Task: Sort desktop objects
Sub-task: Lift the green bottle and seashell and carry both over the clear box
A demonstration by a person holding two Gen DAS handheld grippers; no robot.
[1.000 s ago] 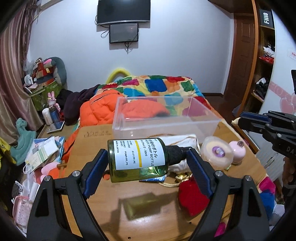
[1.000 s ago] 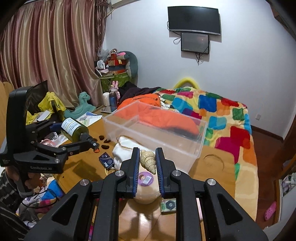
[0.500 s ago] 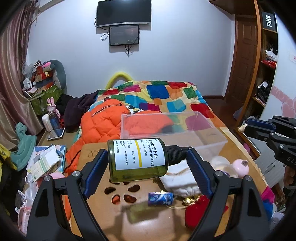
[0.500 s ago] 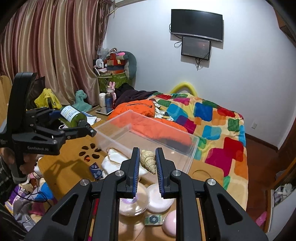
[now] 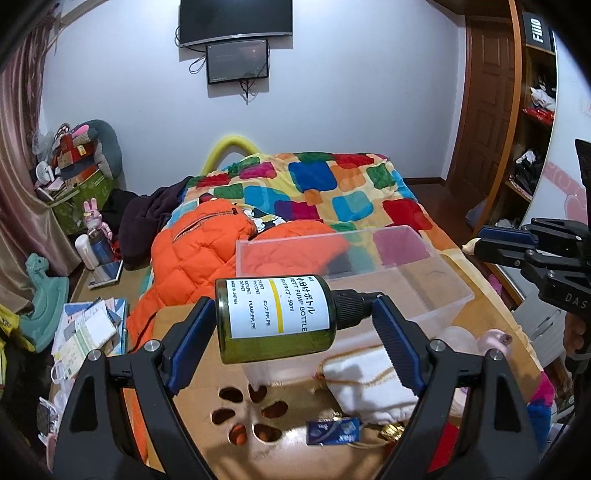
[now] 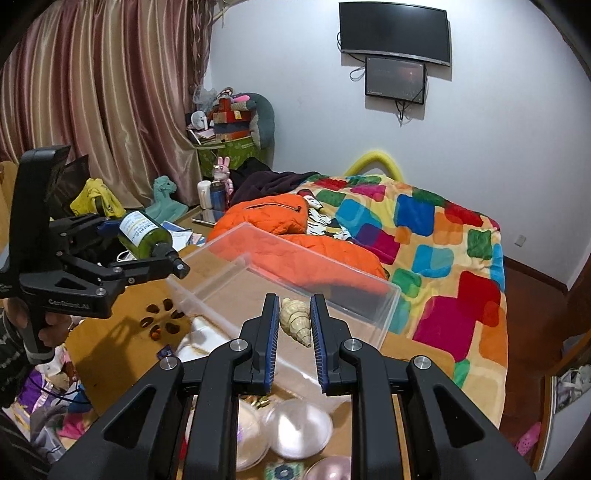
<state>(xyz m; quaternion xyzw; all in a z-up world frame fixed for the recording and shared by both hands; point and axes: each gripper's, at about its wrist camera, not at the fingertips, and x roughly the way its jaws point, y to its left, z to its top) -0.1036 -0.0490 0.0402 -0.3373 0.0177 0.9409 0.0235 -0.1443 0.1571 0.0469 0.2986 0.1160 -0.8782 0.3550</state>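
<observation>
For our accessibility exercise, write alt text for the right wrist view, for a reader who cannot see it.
A right hand-held gripper clamps a cream spiral seashell above a clear plastic box on a wooden table. At left, the left hand-held gripper holds a green bottle sideways.

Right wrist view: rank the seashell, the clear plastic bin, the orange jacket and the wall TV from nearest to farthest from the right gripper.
1. seashell, clamped in the right gripper.
2. clear plastic bin, just ahead on the table.
3. orange jacket, behind the bin on the bed.
4. wall TV, high on the far wall.
</observation>
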